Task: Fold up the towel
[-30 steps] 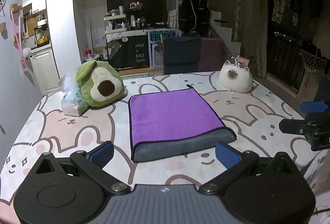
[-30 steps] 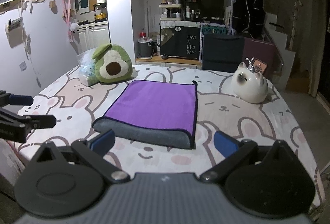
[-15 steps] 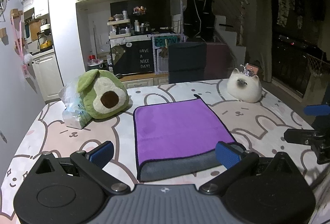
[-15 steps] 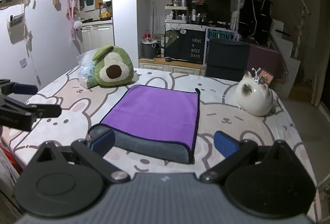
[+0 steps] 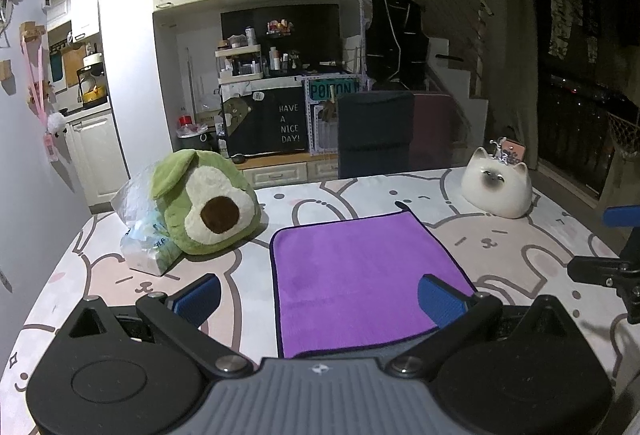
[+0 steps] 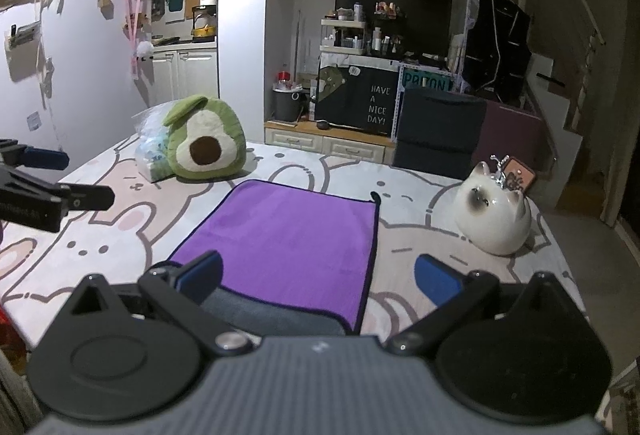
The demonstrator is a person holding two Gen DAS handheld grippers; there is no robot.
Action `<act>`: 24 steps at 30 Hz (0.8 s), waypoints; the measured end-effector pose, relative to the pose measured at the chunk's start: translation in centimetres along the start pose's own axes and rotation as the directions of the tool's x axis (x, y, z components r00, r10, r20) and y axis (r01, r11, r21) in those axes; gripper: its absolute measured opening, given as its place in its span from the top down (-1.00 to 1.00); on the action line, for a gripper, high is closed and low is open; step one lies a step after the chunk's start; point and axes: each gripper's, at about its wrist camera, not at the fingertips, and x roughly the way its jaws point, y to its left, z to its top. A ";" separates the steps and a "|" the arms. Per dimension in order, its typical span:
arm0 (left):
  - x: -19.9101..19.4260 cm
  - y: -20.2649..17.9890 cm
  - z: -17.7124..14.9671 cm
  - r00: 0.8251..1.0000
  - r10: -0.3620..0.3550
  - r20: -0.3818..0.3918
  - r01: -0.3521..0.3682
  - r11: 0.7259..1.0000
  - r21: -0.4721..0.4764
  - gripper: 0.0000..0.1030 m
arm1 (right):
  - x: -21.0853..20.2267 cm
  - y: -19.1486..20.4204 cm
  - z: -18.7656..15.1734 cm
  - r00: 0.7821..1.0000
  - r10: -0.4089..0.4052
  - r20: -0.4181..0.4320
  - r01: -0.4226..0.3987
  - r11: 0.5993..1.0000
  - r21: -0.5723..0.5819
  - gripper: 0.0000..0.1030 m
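A purple towel (image 5: 360,275) with a grey underside lies folded on the bunny-print table; it also shows in the right wrist view (image 6: 288,235), its grey folded edge nearest me. My left gripper (image 5: 320,299) is open and empty, held above the towel's near edge. My right gripper (image 6: 320,275) is open and empty, above the towel's near right part. Each gripper shows at the edge of the other's view: the right one (image 5: 608,267) and the left one (image 6: 44,187).
A green avocado plush (image 5: 204,203) and a plastic bag (image 5: 140,231) sit at the table's far left. A white cat figurine (image 5: 496,187) sits at the far right. A dark chair (image 5: 376,135) stands behind the table.
Both grippers have pulled back toward me and tilted up, so the towel sits lower in both views. The towel has not moved. Both grippers stay open.
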 end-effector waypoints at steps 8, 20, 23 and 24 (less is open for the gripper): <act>3.4 1.7 -0.3 1.000 -0.017 -0.023 0.016 0.998 -0.068 -1.00 | 2.7 -0.9 -0.1 1.000 -0.005 0.008 0.005 1.000 -0.019 -0.99; 8.8 3.8 -1.9 0.993 -0.069 -0.099 0.063 0.996 -0.065 -1.00 | 7.7 -3.5 -1.5 1.000 -0.016 -0.023 0.016 1.000 -0.025 -0.99; 10.1 4.1 -2.3 0.987 -0.098 -0.131 0.090 0.994 -0.063 -1.00 | 8.8 -3.6 -2.1 0.999 -0.019 -0.040 0.016 0.998 -0.063 -0.99; 10.4 4.2 -2.4 0.985 -0.106 -0.137 0.097 0.993 -0.068 -1.00 | 9.1 -3.7 -2.3 0.999 -0.021 -0.037 0.019 0.998 -0.067 -0.99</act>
